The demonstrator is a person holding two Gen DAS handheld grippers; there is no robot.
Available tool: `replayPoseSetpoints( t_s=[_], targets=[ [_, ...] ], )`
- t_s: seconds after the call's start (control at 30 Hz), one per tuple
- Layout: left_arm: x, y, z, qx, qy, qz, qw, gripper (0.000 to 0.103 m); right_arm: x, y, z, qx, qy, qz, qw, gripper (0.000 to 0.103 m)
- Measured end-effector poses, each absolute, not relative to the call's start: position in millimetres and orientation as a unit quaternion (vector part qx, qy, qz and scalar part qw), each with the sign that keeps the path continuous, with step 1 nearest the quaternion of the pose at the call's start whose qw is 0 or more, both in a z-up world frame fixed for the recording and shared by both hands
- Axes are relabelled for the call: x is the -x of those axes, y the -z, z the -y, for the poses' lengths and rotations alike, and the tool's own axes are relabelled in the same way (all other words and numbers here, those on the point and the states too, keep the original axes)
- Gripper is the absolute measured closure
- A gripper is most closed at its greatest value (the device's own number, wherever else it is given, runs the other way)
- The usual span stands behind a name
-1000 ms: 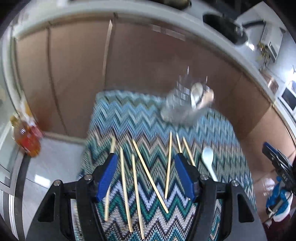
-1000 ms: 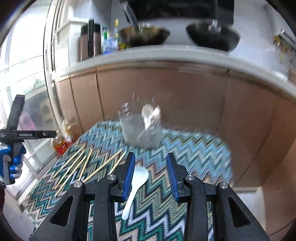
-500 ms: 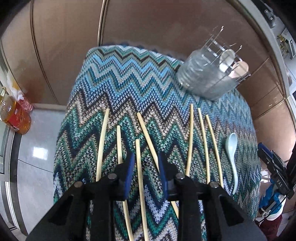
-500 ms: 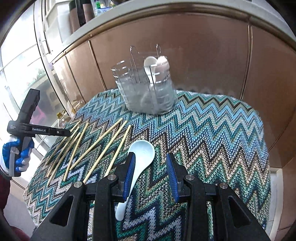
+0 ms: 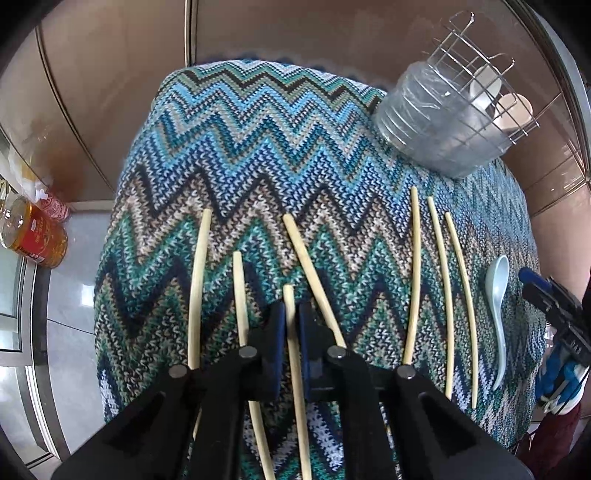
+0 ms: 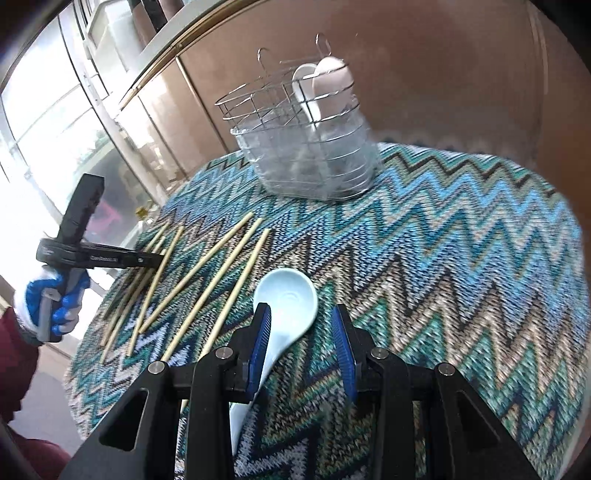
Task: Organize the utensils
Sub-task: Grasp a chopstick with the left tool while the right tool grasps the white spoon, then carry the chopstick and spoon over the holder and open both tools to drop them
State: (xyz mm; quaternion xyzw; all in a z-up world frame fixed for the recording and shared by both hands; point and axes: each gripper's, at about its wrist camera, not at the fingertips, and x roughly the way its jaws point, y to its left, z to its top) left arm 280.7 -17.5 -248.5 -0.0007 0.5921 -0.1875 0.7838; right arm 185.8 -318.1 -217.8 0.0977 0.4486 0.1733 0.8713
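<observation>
Several pale chopsticks lie on the zigzag cloth [image 5: 258, 155]. My left gripper [image 5: 290, 314] is shut on one chopstick [image 5: 289, 295], low on the cloth; the stick runs between the blue pads. A light blue ceramic spoon [image 6: 288, 302] lies on the cloth, also in the left wrist view [image 5: 496, 291]. My right gripper [image 6: 301, 317] is open, jaws straddling the spoon's bowl, left pad near its handle. A wire utensil holder [image 6: 303, 147] stands at the back with white spoons [image 6: 325, 85] in it; it also shows in the left wrist view [image 5: 450, 122].
An oil bottle [image 5: 33, 236] stands on the floor left of the table. Brown cabinet fronts [image 5: 295, 33] rise close behind the table. The cloth's edges drop off on all sides.
My left gripper has lowered to the cloth and closed from wide open onto one chopstick. My right gripper has moved down and forward over the blue spoon, staying open.
</observation>
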Motion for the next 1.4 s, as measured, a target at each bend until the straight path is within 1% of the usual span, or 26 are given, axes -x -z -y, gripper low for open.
replayPoseSetpoints(
  t_s=[0.17, 0.33, 0.37, 0.4, 0.43, 0.47, 0.6, 0.9, 1.13, 1.23, 1.4],
  targets=[
    [-280, 248, 26, -0.006, 0.188, -0.588, 0.786, 0.098, -214, 225, 321, -0.109, -0.205, -0.468, 0.853, 0.073],
    [-277, 245, 20, 0.015, 0.192, -0.582, 0.790, 0.098, -244, 238, 319, -0.106, -0.239, -0.505, 0.823, 0.077],
    [-275, 243, 20, 0.021, 0.197, -0.578, 0.792, 0.098, -247, 241, 318, -0.105, -0.249, -0.510, 0.816, 0.079],
    [-273, 241, 17, 0.023, 0.199, -0.574, 0.794, 0.098, -250, 243, 317, -0.106, -0.258, -0.515, 0.811, 0.085],
    [-271, 237, 16, 0.023, 0.200, -0.569, 0.797, 0.098, -252, 244, 316, -0.102, -0.267, -0.520, 0.805, 0.088],
    [-268, 234, 14, 0.024, 0.201, -0.564, 0.801, 0.098, -252, 244, 314, -0.096, -0.272, -0.522, 0.803, 0.092],
    [-258, 217, 8, 0.037, 0.203, -0.538, 0.817, 0.098, -245, 234, 305, -0.058, -0.265, -0.515, 0.814, 0.095],
    [-214, 155, -8, 0.061, 0.218, -0.443, 0.867, 0.098, -188, 176, 292, 0.009, -0.201, -0.445, 0.873, 0.095],
    [-191, 92, -10, 0.086, 0.237, -0.364, 0.897, 0.098, -153, 119, 297, 0.029, -0.148, -0.384, 0.911, 0.096],
    [-190, 59, -5, 0.099, 0.242, -0.321, 0.910, 0.098, -146, 87, 296, 0.035, -0.115, -0.345, 0.931, 0.096],
    [-201, 6, 18, 0.116, 0.247, -0.243, 0.931, 0.098, -151, 31, 295, 0.033, -0.043, -0.253, 0.966, 0.096]
  ],
)
